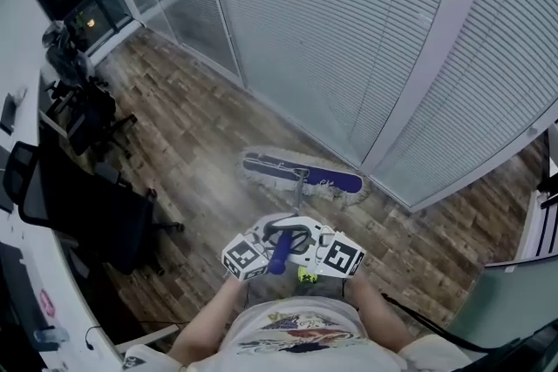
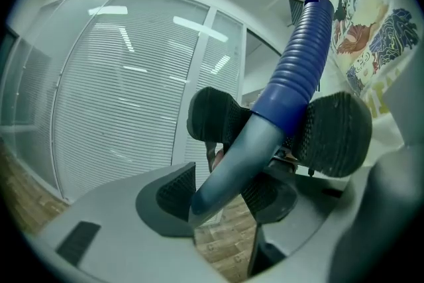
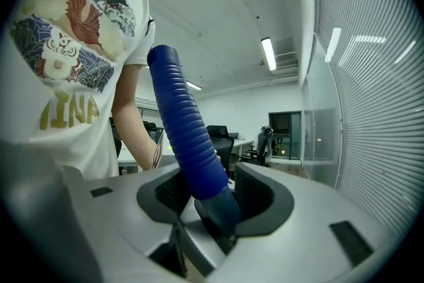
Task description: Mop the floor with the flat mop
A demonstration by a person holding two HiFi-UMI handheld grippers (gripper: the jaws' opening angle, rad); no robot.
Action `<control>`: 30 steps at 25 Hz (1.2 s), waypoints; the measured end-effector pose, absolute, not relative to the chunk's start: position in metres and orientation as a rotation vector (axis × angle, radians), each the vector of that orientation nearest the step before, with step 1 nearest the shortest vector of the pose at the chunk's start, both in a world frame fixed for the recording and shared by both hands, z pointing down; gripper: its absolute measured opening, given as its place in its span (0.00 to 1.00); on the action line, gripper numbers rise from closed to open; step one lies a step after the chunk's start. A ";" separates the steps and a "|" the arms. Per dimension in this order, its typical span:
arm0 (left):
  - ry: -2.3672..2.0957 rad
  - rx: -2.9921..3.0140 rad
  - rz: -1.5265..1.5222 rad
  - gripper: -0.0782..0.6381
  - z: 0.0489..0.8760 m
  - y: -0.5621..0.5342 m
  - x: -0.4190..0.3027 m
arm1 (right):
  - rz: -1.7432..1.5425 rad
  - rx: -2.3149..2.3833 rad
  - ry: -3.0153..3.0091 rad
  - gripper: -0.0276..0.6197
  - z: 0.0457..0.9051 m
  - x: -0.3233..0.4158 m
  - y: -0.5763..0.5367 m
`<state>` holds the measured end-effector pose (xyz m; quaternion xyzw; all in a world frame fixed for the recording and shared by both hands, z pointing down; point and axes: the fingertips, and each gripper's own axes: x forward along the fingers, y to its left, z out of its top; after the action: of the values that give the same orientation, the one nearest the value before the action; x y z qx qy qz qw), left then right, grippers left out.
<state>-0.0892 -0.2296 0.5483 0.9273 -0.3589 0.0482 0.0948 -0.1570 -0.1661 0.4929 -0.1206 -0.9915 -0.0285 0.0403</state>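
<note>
Head view, mop head: a long flat mop head with a blue top and pale fringe [image 1: 301, 172] lies on the brown wood-plank floor [image 1: 192, 144], near the foot of the glass partition with white blinds [image 1: 349, 39].
Head view, handle: the mop handle with a blue ribbed sleeve [image 1: 280, 253] rises from the mop head. The left gripper [image 1: 272, 238] and right gripper [image 1: 305, 240] partly hide it.
Head view, edge: black office chairs [image 1: 87, 209] and a white worktop [image 1: 26, 292] are cut off at the left.
Left gripper view, fingers: the fingers [image 2: 173, 192] are clamped on the handle's grey-blue shaft just below the sleeve. The gripper body cuts off the shaft's lower run.
Right gripper view, fingers: the fingers [image 3: 262, 192] are clamped at the sleeve's lower end. A printed white T-shirt [image 3: 73, 43] shows behind.
</note>
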 end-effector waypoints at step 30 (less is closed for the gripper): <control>-1.056 2.789 0.163 0.36 0.535 -0.416 -0.065 | -0.124 -0.196 -3.140 0.25 0.473 -0.131 -0.362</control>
<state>-0.0648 -0.4162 0.5349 0.9310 -0.3525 0.0546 0.0776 -0.1314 -0.3624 0.4728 -0.0623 -0.9973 -0.0393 -0.0035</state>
